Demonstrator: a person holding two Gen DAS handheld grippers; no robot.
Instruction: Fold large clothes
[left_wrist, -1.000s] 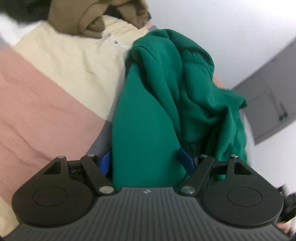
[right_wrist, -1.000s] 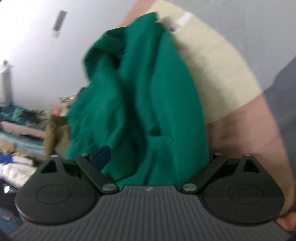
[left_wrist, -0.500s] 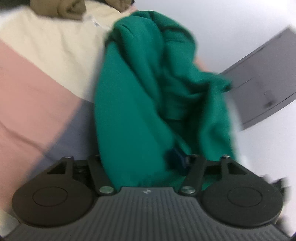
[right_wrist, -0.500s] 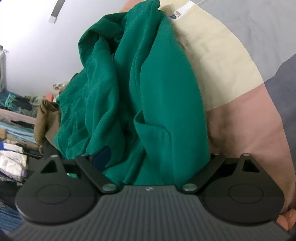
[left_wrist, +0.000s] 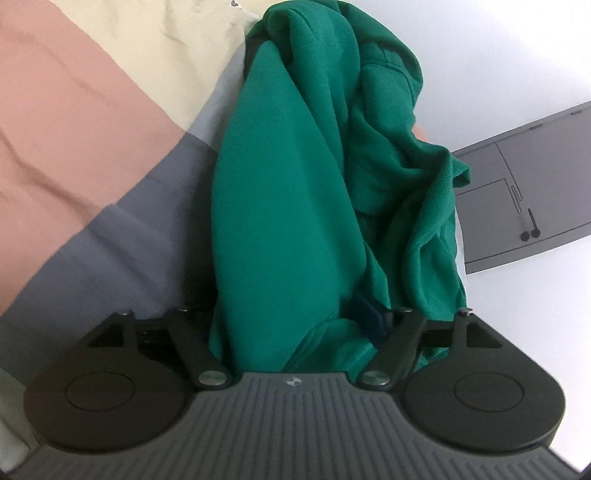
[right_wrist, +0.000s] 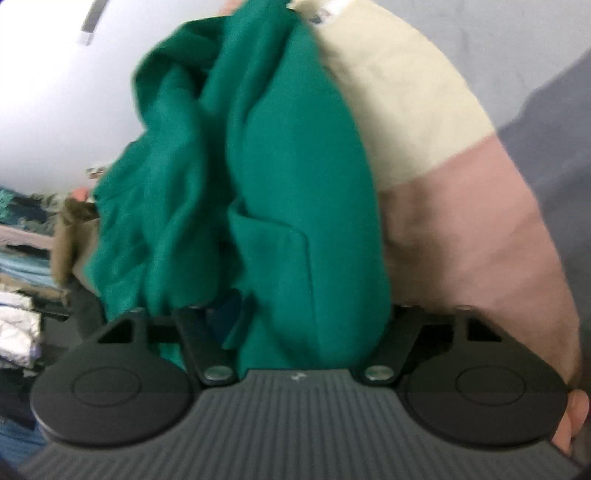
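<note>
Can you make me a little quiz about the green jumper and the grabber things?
1. What colour is the garment? A red, B green, C yellow.
2. True or false: the bedspread under it is one plain colour.
3. Fill in: the gap between the fingers of the left gripper and of the right gripper is filled by the ____.

Key
1. B.
2. False: it has pink, cream and grey bands.
3. Garment. Bunched fabric sits between both pairs of jaws. The left jaws have just been opening and the right jaws closing.
</note>
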